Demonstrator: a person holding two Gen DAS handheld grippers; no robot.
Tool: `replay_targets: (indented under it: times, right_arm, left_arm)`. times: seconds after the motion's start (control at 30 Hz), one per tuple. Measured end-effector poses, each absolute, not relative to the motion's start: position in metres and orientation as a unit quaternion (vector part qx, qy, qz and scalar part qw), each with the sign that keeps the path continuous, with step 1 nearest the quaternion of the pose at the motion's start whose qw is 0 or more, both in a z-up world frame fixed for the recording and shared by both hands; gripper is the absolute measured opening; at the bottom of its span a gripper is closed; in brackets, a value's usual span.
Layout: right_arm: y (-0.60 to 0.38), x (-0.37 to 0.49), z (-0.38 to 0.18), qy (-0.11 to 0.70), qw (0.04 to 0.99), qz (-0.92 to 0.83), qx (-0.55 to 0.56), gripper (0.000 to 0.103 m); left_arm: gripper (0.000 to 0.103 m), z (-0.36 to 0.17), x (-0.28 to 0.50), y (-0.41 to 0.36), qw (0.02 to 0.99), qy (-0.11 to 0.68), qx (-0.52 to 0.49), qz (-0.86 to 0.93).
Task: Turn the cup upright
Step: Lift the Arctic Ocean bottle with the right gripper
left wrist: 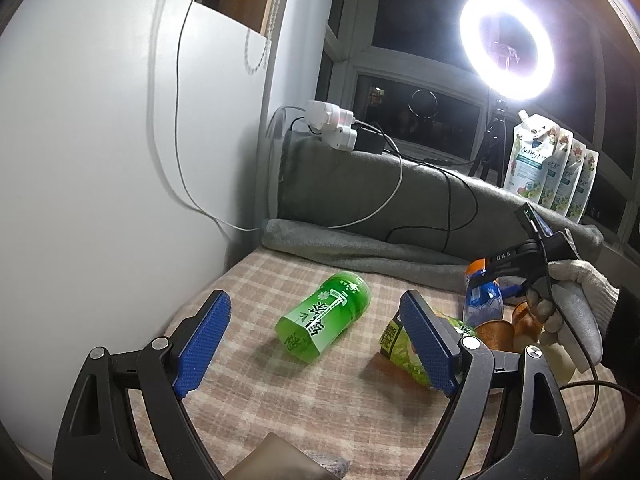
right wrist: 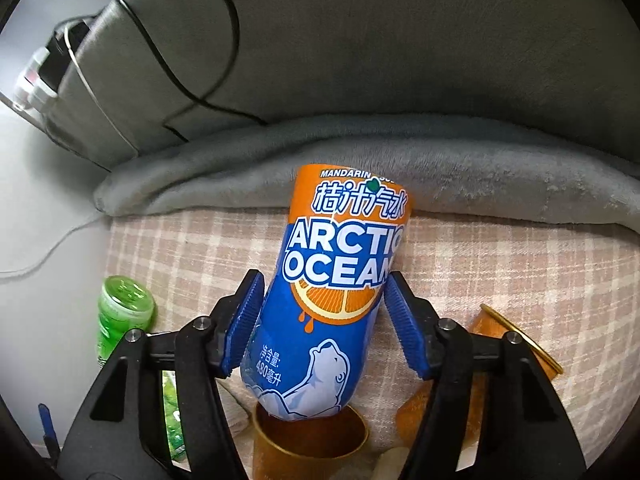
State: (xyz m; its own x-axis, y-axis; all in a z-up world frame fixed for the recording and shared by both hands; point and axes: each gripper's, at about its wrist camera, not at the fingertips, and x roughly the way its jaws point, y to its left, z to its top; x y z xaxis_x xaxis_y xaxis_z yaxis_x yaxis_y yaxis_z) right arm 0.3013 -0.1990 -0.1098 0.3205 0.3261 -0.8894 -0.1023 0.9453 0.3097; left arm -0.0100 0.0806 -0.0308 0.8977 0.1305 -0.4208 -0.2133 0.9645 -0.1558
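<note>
A blue and orange Arctic Ocean cup (right wrist: 332, 292) stands tilted between my right gripper's (right wrist: 324, 324) blue pads (right wrist: 246, 320). The left pad touches it; a small gap shows at the right pad. Its lower end rests in a brown cup (right wrist: 308, 444). It also shows in the left wrist view (left wrist: 480, 294). A green cup (left wrist: 324, 316) lies on its side on the plaid cloth (left wrist: 320, 400), ahead of my open, empty left gripper (left wrist: 316, 344). A second green cup (left wrist: 412, 348) lies beside the left gripper's right pad.
Brown cups (right wrist: 516, 340) lie at the right. A grey blanket (left wrist: 360, 248) and grey cushion (left wrist: 360, 184) with cables and a power strip (left wrist: 332, 128) border the far side. A white wall (left wrist: 100, 160) stands left. A ring light (left wrist: 506, 44) and pouches (left wrist: 552, 172) stand behind.
</note>
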Motion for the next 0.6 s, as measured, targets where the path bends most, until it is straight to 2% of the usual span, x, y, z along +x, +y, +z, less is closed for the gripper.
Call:
replay_targets:
  times: [0.4,0.6]
  right_arm:
    - [-0.224,0.258,-0.030,0.490,0.835,0.212,0.133,0.064]
    - [-0.223,0.201,-0.028,0.491,0.822,0.262,0.120,0.064]
  left_arm:
    - [0.087,-0.022,-0.022,0.074,0.971,0.203,-0.093,0.084]
    - [0.087,-0.030,-0.019,0.073,0.962,0.240,-0.121,0.045]
